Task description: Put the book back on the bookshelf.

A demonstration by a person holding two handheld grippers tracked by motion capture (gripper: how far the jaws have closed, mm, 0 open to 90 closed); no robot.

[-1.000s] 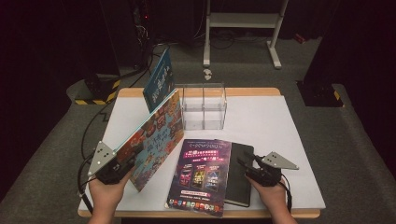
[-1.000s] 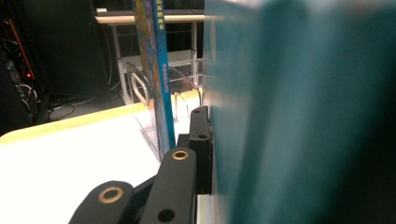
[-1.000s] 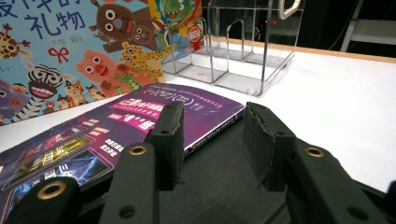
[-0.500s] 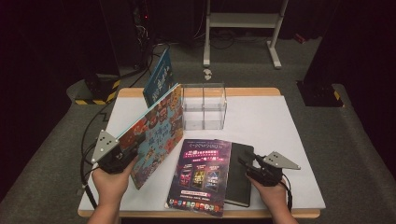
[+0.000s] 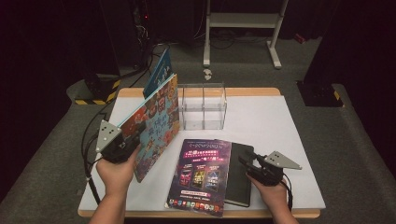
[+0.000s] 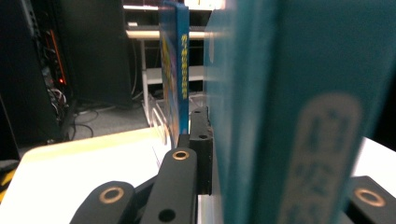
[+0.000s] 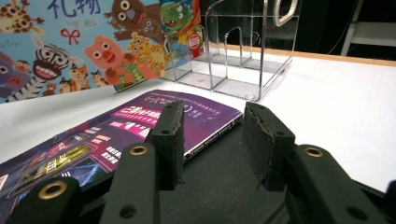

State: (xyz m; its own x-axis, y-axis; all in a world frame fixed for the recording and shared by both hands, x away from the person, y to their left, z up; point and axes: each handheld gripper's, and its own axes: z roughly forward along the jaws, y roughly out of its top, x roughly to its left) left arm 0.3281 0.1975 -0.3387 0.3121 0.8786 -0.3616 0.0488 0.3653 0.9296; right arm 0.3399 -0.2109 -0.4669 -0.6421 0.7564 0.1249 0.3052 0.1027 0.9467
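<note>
Right tool point(image 5: 246, 160) is parked low over the black notebook point(image 5: 238, 175), jaws apart, nothing gripped. The purple magazine point(image 5: 201, 175) lies flat beside it, overlapping the notebook's left edge.

Left tool point(image 5: 127, 140) is clamped on the near edge of the picture book point(image 5: 154, 123) (jaws seen either side of the teal cover point(image 6: 280, 112) in the left gripper view). The book is held on edge, tilted, long axis running away from the hand toward the clear acrylic rack point(image 5: 203, 106).

The rack lies ahead and to the right of the book's far end, near but apart. A blue book point(image 5: 158, 72) stands just left of the rack at the far counter point(image 5: 280, 121) edge.

Likely target judged to be a rack slot; left hand is nearer.
</note>
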